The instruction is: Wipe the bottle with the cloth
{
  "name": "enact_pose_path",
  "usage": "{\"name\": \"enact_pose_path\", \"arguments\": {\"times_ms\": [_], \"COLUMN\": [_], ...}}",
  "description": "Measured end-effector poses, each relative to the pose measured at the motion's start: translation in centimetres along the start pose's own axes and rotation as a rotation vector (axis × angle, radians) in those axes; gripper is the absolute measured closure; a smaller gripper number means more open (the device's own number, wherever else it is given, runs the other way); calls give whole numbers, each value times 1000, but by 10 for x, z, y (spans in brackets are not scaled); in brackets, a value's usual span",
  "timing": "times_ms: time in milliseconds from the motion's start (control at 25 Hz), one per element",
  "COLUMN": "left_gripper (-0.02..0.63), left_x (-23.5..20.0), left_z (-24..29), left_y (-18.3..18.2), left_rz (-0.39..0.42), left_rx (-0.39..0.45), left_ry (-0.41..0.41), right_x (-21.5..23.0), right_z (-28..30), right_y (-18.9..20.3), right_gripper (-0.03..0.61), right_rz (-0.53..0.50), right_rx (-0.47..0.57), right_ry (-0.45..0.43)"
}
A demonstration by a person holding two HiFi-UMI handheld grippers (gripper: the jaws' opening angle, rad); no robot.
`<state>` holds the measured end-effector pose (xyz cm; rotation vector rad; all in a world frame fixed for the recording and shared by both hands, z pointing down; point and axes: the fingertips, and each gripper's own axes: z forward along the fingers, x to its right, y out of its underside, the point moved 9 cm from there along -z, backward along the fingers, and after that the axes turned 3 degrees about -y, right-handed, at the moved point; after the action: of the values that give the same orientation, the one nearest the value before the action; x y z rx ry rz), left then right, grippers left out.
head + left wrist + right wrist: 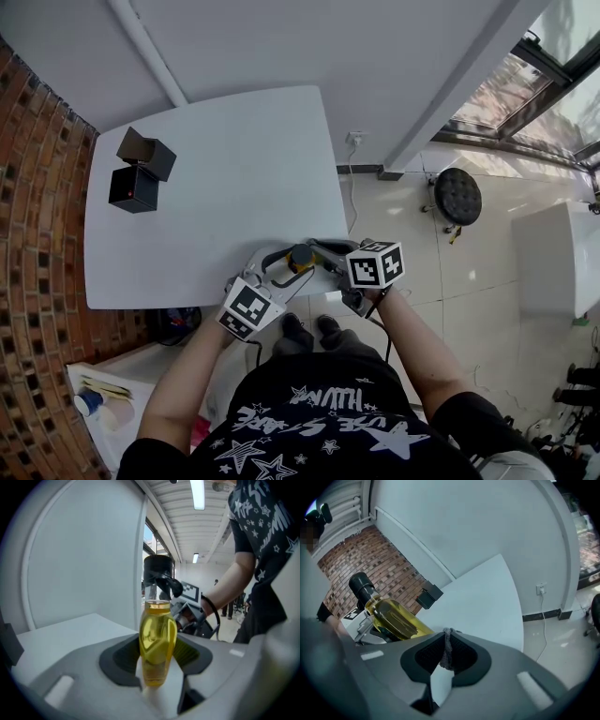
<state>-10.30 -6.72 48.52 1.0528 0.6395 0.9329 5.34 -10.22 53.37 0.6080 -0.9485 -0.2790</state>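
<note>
A clear bottle (158,641) of yellow liquid with a black cap (158,569) stands upright between the pads of my left gripper (158,654), which is shut on its lower body. In the head view the bottle's cap (300,255) sits over the white table's (216,187) front edge, between my left gripper (281,272) and my right gripper (323,251). My right gripper (446,651) is shut on a small grey cloth (448,649), pinched into a thin fold. The bottle (396,618) leans just left of that cloth; whether they touch I cannot tell.
Two black boxes (141,173) stand at the table's far left. A brick wall (33,281) runs along the left side. A round black stool (457,195) and a wall socket (354,139) are on the right, off the table. More people stand far behind (232,606).
</note>
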Motion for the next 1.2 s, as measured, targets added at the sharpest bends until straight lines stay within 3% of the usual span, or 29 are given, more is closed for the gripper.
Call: {"name": "enact_pose_path", "arguments": {"times_ms": [360,680,760,880,1080,1200], "left_gripper": [378,333,333,350,482,550], "left_x": [2,1,3,2,-2,1], "left_z": [0,-33,-52,-82,-118,-133], "left_y": [0,-7,-8,-14,-44,-60], "left_rz": [125,94,69,55,-41,-108], "left_rx": [-2,34,62,117,249,340], "left_ry": [-31,-122,-193,-379,-676,-789], "right_x": [-2,-4,-8,-22,-56,-79], "right_z": [-5,-35,-44,-56,-79,-95], "right_y": [-3,-15,-20,-30,-46,-55], "right_gripper": [543,543,543,543,543,543], "right_rz": [-4,-8,-19,-77,-266,-360], "right_rx": [26,106,144,211,324,406], "right_ry": [61,61,49,5,12,19]}}
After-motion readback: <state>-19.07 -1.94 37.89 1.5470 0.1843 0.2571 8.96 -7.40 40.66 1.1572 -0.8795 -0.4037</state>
